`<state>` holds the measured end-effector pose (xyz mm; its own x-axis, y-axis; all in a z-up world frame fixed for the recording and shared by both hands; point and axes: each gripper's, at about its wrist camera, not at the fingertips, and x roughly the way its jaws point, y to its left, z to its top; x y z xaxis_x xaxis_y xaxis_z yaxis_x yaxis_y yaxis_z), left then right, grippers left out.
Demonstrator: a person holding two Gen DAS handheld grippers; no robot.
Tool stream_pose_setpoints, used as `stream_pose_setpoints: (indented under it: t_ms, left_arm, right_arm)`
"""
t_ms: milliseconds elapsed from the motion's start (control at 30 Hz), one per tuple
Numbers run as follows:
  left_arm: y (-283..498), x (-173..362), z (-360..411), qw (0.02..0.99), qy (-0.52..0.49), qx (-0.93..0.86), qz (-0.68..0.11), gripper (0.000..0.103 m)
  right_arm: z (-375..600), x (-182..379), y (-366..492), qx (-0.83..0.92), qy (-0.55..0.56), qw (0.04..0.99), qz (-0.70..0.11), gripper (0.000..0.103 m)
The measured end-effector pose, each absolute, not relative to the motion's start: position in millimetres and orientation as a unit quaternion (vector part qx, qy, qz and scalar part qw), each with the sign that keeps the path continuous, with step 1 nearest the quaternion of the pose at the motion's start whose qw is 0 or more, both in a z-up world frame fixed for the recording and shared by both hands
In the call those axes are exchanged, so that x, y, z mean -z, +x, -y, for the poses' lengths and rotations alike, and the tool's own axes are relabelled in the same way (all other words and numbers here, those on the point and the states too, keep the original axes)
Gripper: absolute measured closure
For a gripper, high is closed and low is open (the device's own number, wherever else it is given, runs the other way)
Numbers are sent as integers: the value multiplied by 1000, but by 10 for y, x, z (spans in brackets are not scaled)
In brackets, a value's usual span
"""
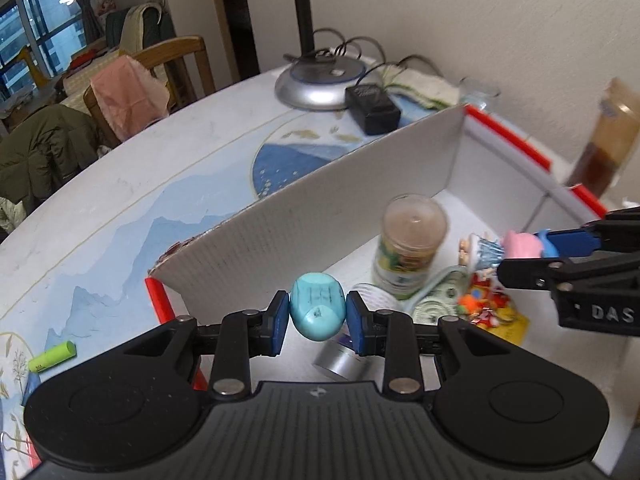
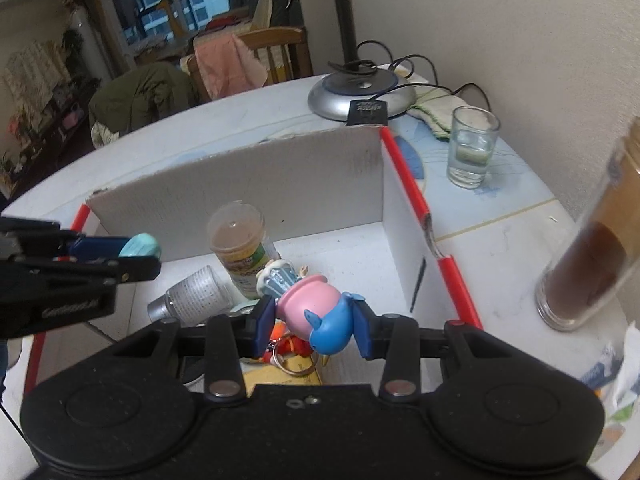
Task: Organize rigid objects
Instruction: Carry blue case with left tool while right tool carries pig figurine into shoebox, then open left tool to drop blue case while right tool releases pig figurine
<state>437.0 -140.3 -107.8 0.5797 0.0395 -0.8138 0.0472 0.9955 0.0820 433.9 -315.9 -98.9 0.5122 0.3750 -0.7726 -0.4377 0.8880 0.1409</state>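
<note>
Two items mid-delivery over the box: left tongs clamp a teal case, right tongs clamp a pig figurine. Several already boxed; green tube remains on bench.

Your left gripper holds an oval case over the box; your right gripper, a figurine. Inside stands a bottle; a glass stands outside, right.
</note>
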Motion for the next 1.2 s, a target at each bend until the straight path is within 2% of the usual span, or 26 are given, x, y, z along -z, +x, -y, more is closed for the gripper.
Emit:
stream_pose_setpoints:
  t_ms: [900, 1100, 1200]
  left_arm:
    - [4787, 1468, 1421, 820, 60, 0, -569, 73]
    - [4757, 1422, 1408, 825, 55, -2, -562, 73]
    - [4700, 1371, 1399, 832, 48, 1, -553, 73]
  right_arm:
    - [2924, 1197, 4518, -245, -97, 838, -478, 62]
    - [2943, 1149, 4457, -243, -99, 841, -473, 51]
    - [2974, 1098, 4429, -244, -95, 844, -469, 50]
